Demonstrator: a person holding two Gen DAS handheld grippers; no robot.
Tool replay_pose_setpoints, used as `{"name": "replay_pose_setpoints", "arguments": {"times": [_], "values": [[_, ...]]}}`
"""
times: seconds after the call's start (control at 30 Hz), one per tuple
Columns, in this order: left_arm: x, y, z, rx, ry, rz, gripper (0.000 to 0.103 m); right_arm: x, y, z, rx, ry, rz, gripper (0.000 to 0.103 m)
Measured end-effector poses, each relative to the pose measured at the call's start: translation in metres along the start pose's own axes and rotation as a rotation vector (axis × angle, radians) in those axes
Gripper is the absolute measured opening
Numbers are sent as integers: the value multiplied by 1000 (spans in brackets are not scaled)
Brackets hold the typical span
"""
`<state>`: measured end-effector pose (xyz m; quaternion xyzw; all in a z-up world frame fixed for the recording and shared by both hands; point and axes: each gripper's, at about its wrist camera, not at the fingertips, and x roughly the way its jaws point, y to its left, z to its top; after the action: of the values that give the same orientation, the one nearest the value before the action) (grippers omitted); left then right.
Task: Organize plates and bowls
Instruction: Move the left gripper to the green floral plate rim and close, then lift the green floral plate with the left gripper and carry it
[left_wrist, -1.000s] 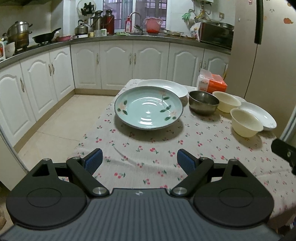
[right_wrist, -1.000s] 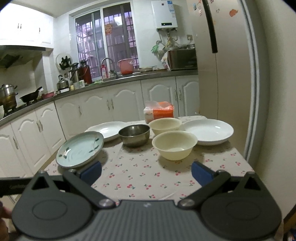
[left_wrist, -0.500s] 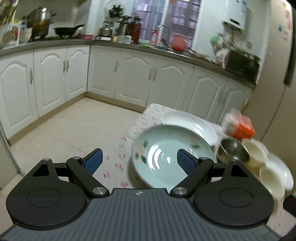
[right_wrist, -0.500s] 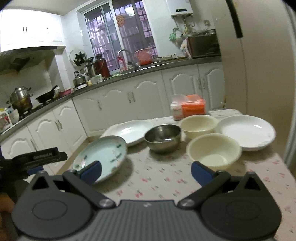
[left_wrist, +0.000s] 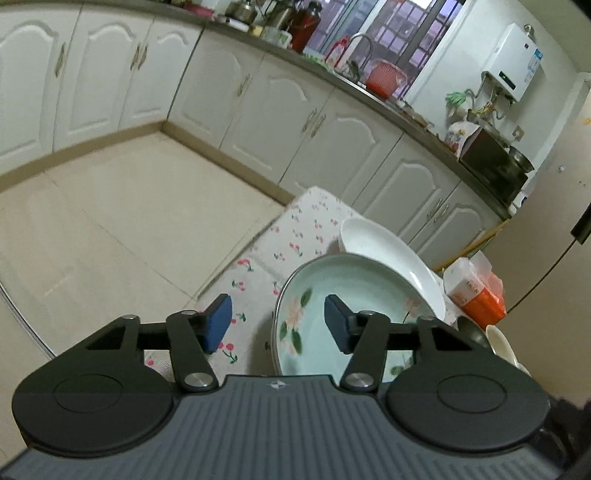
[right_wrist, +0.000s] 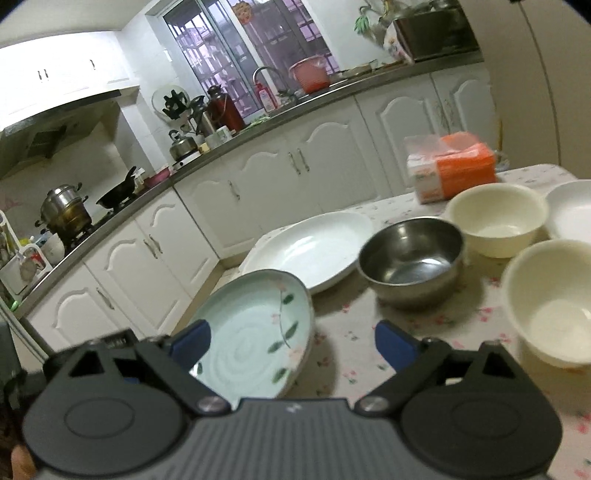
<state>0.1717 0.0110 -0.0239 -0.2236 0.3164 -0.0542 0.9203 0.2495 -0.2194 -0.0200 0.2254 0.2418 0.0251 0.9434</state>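
Note:
A pale green flowered plate (left_wrist: 354, 291) lies on the cherry-print tablecloth (left_wrist: 295, 229) near the table's left end. My left gripper (left_wrist: 277, 324) straddles its left rim. Its jaws are closing, with a clear gap still on both sides of the rim. In the right wrist view the same green plate (right_wrist: 251, 332) sits just ahead. My right gripper (right_wrist: 292, 343) is wide and closing slightly around the plate's near right rim, pads not touching. Behind it are a white plate (right_wrist: 310, 254), a steel bowl (right_wrist: 410, 258) and two cream bowls (right_wrist: 495, 218) (right_wrist: 550, 314).
A second white plate (right_wrist: 572, 206) is at the far right, and an orange tissue pack (right_wrist: 450, 166) stands at the back of the table. The table's left edge drops to tiled floor (left_wrist: 129, 229). White cabinets (left_wrist: 258, 110) run under the counter behind.
Both grippers have swung in toward the green plate, which now fills the space ahead of each. The left jaws have narrowed markedly, the right ones slightly. The dishes have not moved.

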Motion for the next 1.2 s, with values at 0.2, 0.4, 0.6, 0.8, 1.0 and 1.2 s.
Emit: {"name": "replay_pose_setpoints", "arguments": {"times": [0.2,0.4,0.6,0.8,1.0,1.2], "values": [[0,11,0,-22,38,-17,51,23,-4,7,60,6,42,96],[-1,7,-5,8,63,-47,41,39,-2,12,69,22,80,98],[0,9,-6,15,73,-86,40,48,2,17,72,36,151,101],[1,8,-5,17,64,-94,40,50,2,18,62,48,143,103],[0,6,-5,12,58,-95,45,47,-3,16,86,74,151,103],[-2,3,-9,26,68,-70,47,40,-3,8,148,91,144,103]]}}
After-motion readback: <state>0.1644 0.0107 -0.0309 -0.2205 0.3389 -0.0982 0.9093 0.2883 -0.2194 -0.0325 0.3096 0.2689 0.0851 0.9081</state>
